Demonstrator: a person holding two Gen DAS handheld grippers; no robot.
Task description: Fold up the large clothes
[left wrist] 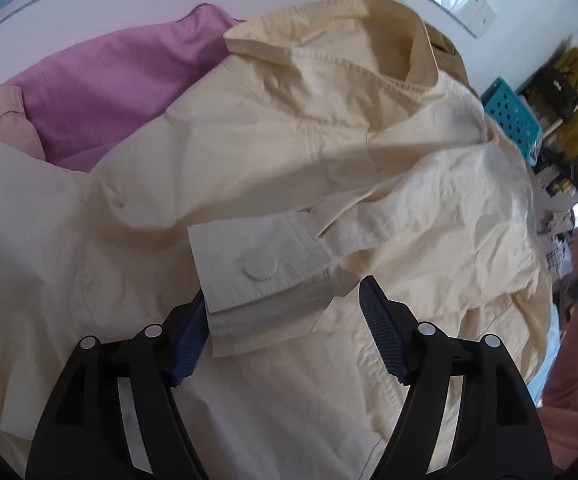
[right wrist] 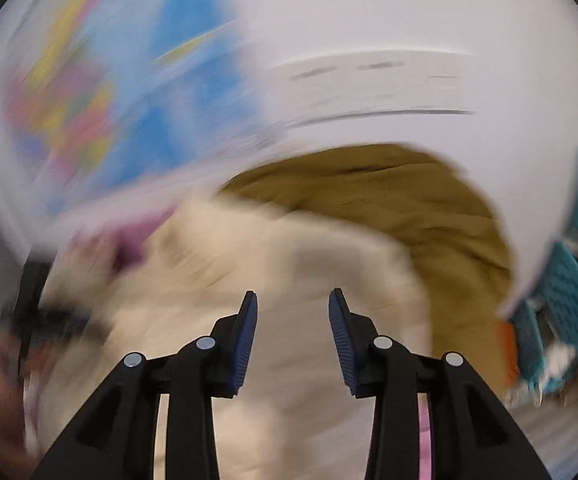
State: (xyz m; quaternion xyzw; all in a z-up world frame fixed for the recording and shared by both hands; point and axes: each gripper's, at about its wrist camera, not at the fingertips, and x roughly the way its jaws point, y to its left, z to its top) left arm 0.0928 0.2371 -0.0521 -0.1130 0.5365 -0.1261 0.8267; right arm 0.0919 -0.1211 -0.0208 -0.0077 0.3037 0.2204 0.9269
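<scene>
- The cream jacket (left wrist: 289, 152) lies spread across the white desk (left wrist: 101, 4), collar (left wrist: 329, 40) toward 12 o'clock in the left wrist view, filling most of the frame.
- One sleeve is folded in over the body; its cuff (left wrist: 249, 264), with a round snap, lies at centre, just ahead of the left gripper (left wrist: 281, 308).
- Left gripper: fingers spread wide, holding nothing. The left finger (left wrist: 191, 344) sits at the cuff's 9 o'clock edge, the other stands off at 3 o'clock. Whether either touches the cloth cannot be told.
- Right gripper (right wrist: 292, 320): fingers apart at a medium gap, nothing between them. This view is heavily blurred; only the cream cloth below and an olive-brown garment (right wrist: 429, 216) at 1 o'clock can be made out.
- A pink garment (left wrist: 101, 92) lies beside the jacket at 10 o'clock, and a teal basket (left wrist: 513, 116) sits past the desk edge at 3 o'clock.
- Judgement: the sleeve-folding step is in hand; one sleeve appears placed and apparently let go.
- Next move, in my estimate: bring in the other sleeve or side, then fold the body over. That calls for a firm pinch on a seam or hem and a low carry, so the laid sleeve stays put.
</scene>
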